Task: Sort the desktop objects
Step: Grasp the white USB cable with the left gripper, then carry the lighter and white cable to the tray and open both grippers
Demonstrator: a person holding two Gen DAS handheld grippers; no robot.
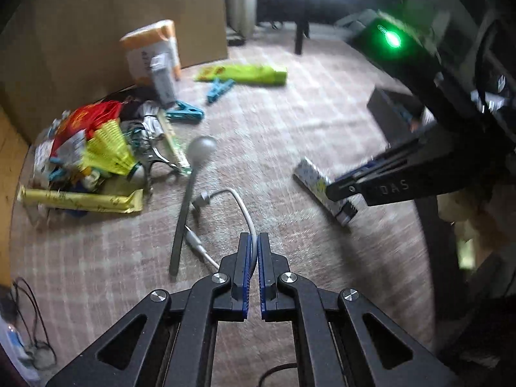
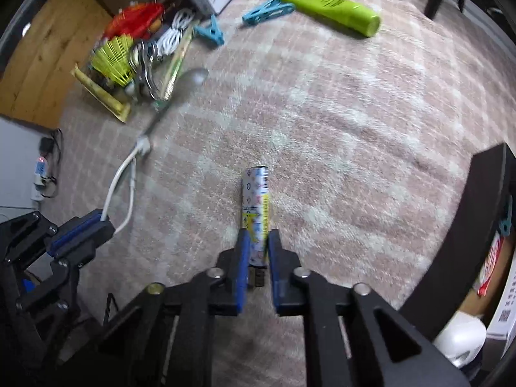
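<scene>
Left wrist view shows the left gripper (image 1: pixel 254 242) clenched on a white cable (image 1: pixel 240 203) that loops across the pink checked rug (image 1: pixel 290 113) beside a grey spoon (image 1: pixel 193 174). Right wrist view shows the right gripper (image 2: pixel 257 242) grasping a printed tube (image 2: pixel 255 200) that lies on the rug, pointing away from the camera. A pile of clutter (image 2: pixel 129 54) lies well apart at upper left, with blue clips (image 2: pixel 267 9) and a lime-green packet (image 2: pixel 335 6) beyond.
</scene>
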